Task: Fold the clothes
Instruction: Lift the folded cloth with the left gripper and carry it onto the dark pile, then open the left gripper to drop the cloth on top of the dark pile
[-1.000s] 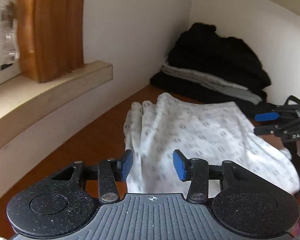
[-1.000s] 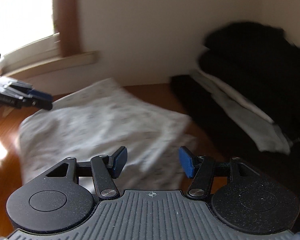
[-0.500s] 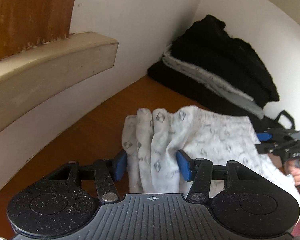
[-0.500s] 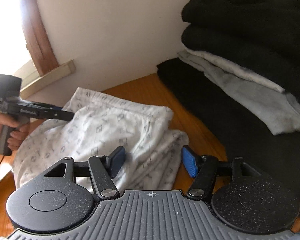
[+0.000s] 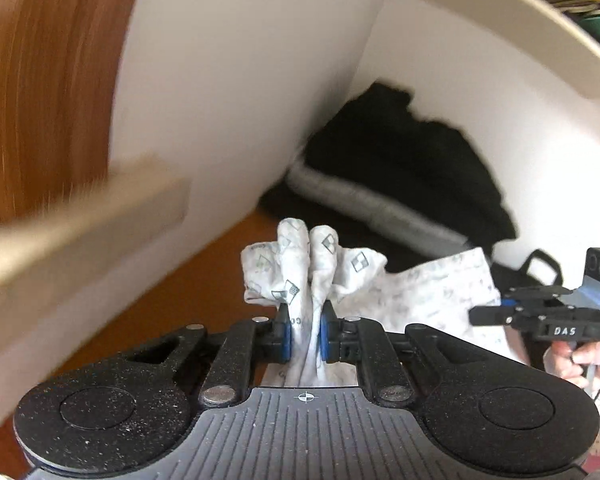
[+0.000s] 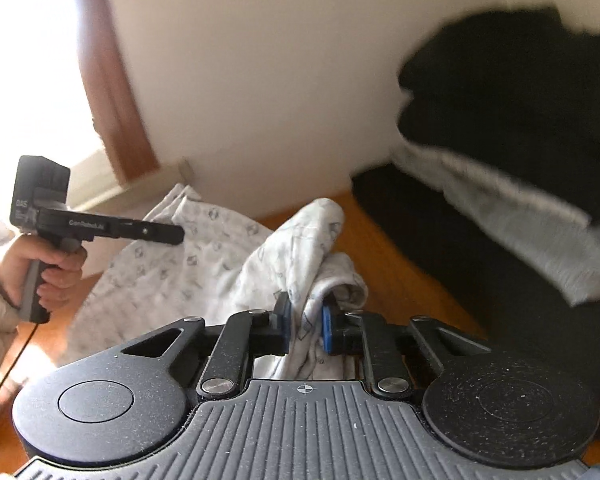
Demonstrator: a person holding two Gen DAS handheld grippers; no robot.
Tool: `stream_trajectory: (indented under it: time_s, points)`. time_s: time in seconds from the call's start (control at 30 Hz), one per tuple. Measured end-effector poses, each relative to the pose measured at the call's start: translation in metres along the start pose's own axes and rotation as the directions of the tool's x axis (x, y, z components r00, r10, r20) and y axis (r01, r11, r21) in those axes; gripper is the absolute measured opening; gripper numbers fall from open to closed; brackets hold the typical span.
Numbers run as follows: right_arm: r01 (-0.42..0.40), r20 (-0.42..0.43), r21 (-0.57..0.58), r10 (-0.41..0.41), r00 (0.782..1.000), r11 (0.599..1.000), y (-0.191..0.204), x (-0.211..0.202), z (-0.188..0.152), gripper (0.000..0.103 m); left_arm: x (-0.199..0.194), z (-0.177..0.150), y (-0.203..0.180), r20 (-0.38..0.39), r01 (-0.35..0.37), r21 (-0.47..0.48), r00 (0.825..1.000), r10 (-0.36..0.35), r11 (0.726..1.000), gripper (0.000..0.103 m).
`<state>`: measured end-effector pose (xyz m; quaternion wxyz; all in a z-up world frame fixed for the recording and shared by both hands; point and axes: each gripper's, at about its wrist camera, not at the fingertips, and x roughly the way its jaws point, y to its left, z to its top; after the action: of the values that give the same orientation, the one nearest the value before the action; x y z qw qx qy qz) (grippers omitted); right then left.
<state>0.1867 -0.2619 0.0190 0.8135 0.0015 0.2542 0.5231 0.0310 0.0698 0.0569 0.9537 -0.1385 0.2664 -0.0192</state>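
White patterned garment (image 5: pixel 412 296), printed with small grey diamonds, is spread over the brown wooden tabletop (image 6: pixel 396 264), and two of its ends are gathered up off the surface. In the left wrist view, one bunched end is pinched between the blue pads (image 5: pixel 286 338) of the left hand-held gripper (image 5: pixel 305 338); its jaws are closing, drawn narrow, with cloth squeezed between them and bulging in folds just beyond the fingertips. In the right wrist view, another bunched end is clamped the same way by the right hand-held gripper (image 6: pixel 306 330), whose jaws are likewise closing on a thick twist of fabric. The rest of the garment is stretched between the two grips and is seen sagging toward the tabletop.

Each gripper is also seen from the other camera: the right one at the right edge of the left view, held by a hand (image 5: pixel 572 358), and the left one at the left of the right view, gripped by a hand (image 6: pixel 40 270) in a pale sleeve.

A stack of folded clothes (image 5: pixel 400 184), black with a grey layer between, is set in the corner against the white wall (image 5: pixel 240 80), well behind the garment. A wooden window frame (image 6: pixel 112 92) and a pale sill (image 5: pixel 80 216) are seen at the left, blurred.
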Motion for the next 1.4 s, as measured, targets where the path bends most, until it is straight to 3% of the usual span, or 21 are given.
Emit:
stream_trajectory:
  time_s: [0.23,0.33,0.5,0.67,0.77,0.83,0.87,0.9,0.93,1.03,1.13,1.27,1.4]
  points:
    - [0.058,0.154,-0.157,-0.033,0.988,0.986,0.034,-0.054,0.034,0.015,-0.047,0.035,-0.061,0.173,-0.029,0.129,0.985,0.006,0.991,0.013]
    - [0.094,0.24,-0.207,-0.043,0.97,0.974,0.042,-0.077,0.053,0.014,-0.057,0.058,-0.082,0.249,-0.035,0.166,0.968,-0.008,0.986,0.013]
    - [0.183,0.359,-0.209,-0.099,0.928,0.961,0.026,-0.104,0.106,0.014,-0.046,0.133,-0.114,0.315,-0.032,0.247,0.948,-0.049,0.968,0.013]
    - [0.258,0.455,-0.077,-0.196,0.869,0.963,-0.03,-0.129,0.17,0.014,0.01,0.232,-0.154,0.332,-0.019,0.303,0.939,-0.087,0.953,0.013]
    - [0.383,0.456,0.017,-0.348,0.819,0.924,-0.084,-0.131,0.2,0.015,0.073,0.285,-0.175,0.326,-0.013,0.356,0.939,-0.111,0.934,0.015]
    - [0.455,0.393,0.098,-0.454,0.8,0.885,-0.135,-0.117,0.217,0.021,0.129,0.315,-0.183,0.289,-0.062,0.352,0.956,-0.046,0.934,0.029]
    - [0.506,0.352,0.133,-0.518,0.78,0.852,-0.161,-0.107,0.22,0.025,0.158,0.319,-0.187,0.283,-0.121,0.35,0.959,0.018,0.929,0.039]
    - [0.568,0.311,0.164,-0.588,0.746,0.807,-0.184,-0.097,0.22,0.039,0.187,0.324,-0.191,0.277,-0.178,0.349,0.957,0.08,0.92,0.044]
    - [0.604,0.274,0.177,-0.629,0.728,0.777,-0.203,-0.088,0.218,0.047,0.207,0.322,-0.193,0.269,-0.203,0.344,0.957,0.111,0.917,0.044]
    - [0.599,0.251,0.141,-0.614,0.749,0.788,-0.224,-0.08,0.198,0.046,0.239,0.305,-0.194,0.227,-0.149,0.355,0.971,0.07,0.923,0.057]
    - [0.58,0.271,0.119,-0.589,0.762,0.806,-0.222,-0.079,0.183,0.046,0.252,0.29,-0.191,0.2,-0.129,0.355,0.978,0.059,0.926,0.061]
    - [0.515,0.296,0.069,-0.511,0.807,0.854,-0.195,-0.076,0.179,0.055,0.236,0.269,-0.187,0.197,-0.11,0.342,0.979,0.043,0.933,0.079]
    - [0.449,0.306,0.006,-0.429,0.85,0.894,-0.151,-0.076,0.17,0.068,0.201,0.24,-0.189,0.184,-0.115,0.341,0.981,0.054,0.933,0.086]
